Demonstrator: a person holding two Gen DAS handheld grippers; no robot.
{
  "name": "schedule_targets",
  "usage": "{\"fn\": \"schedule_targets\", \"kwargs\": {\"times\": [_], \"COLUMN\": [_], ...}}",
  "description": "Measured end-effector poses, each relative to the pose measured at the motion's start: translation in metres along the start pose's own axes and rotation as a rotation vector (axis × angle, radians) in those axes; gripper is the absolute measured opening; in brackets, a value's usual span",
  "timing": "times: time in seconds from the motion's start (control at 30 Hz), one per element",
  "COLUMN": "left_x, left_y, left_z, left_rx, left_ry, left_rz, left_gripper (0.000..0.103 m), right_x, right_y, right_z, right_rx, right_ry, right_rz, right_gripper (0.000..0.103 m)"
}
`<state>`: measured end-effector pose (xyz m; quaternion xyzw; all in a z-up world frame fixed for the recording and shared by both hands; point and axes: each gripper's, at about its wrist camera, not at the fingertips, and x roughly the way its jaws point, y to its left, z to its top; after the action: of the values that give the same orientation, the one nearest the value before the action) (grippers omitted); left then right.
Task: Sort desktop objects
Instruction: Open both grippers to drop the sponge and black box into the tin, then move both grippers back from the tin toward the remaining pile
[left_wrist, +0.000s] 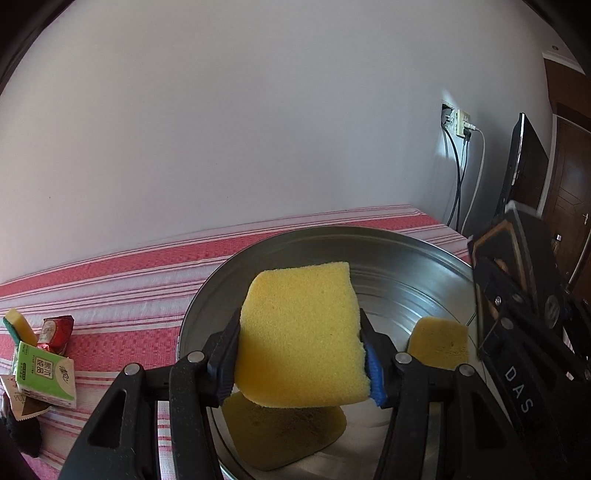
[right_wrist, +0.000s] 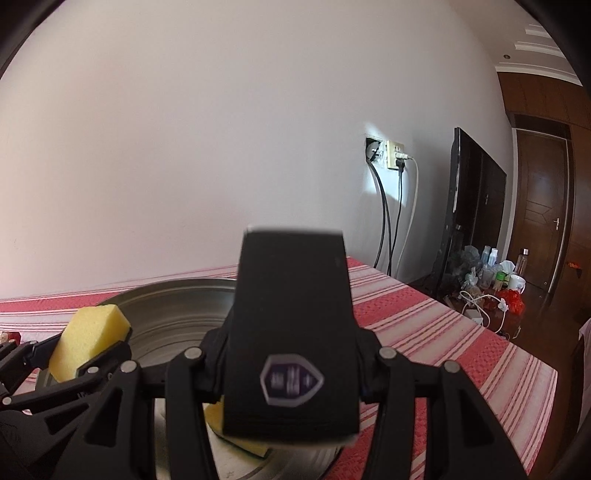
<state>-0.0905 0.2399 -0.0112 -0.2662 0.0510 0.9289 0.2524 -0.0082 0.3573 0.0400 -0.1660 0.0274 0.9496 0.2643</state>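
My left gripper (left_wrist: 300, 315) is shut on a yellow sponge (left_wrist: 295, 350) and holds it above a round metal basin (left_wrist: 388, 251). Two more yellow sponges lie in the basin, one at the right (left_wrist: 439, 343) and one beneath the held sponge (left_wrist: 280, 435). In the right wrist view a black box with a purple shield label (right_wrist: 291, 295) stands blurred between the fingers of my right gripper (right_wrist: 293, 332), over the basin's near edge (right_wrist: 177, 291). The jaws look slightly parted from its sides. The left gripper (right_wrist: 92, 343) and its sponge (right_wrist: 88, 328) show at the left there.
A red and white striped cloth (left_wrist: 129, 280) covers the table. At its left lie a green tissue pack (left_wrist: 44, 373), a red packet (left_wrist: 55, 332) and a green-backed sponge (left_wrist: 18, 328). The table's right edge (right_wrist: 517, 350) drops to a cluttered floor beside a dark screen (right_wrist: 476, 192).
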Motion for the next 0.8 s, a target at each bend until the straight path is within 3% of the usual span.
{"fn": "schedule_targets", "kwargs": {"times": [0.07, 0.13, 0.2, 0.3, 0.57, 0.8], "left_x": [-0.001, -0.003, -0.006, -0.013, -0.019, -0.022], "left_y": [0.002, 0.006, 0.011, 0.018, 0.018, 0.027], "left_z": [0.000, 0.000, -0.001, -0.003, -0.003, -0.002], "left_rx": [-0.003, -0.017, -0.035, -0.054, -0.008, -0.032], "left_ry": [-0.010, -0.019, -0.032, -0.065, -0.123, -0.140], "left_rz": [0.006, 0.019, 0.027, 0.030, 0.083, 0.101], "left_gripper": [0.062, 0.073, 0.082, 0.091, 0.092, 0.092], "right_x": [0.000, -0.002, -0.004, -0.012, -0.030, -0.060], "right_y": [0.001, -0.001, -0.006, -0.007, -0.010, -0.021], "right_z": [0.000, -0.001, -0.002, -0.001, 0.001, 0.000], "right_rx": [-0.007, 0.005, 0.032, 0.046, 0.099, 0.165], "right_ry": [-0.005, -0.016, -0.029, -0.068, -0.122, -0.266], "right_rz": [-0.005, -0.005, -0.011, -0.007, 0.039, -0.010], "right_gripper": [0.067, 0.068, 0.076, 0.077, 0.077, 0.100]}}
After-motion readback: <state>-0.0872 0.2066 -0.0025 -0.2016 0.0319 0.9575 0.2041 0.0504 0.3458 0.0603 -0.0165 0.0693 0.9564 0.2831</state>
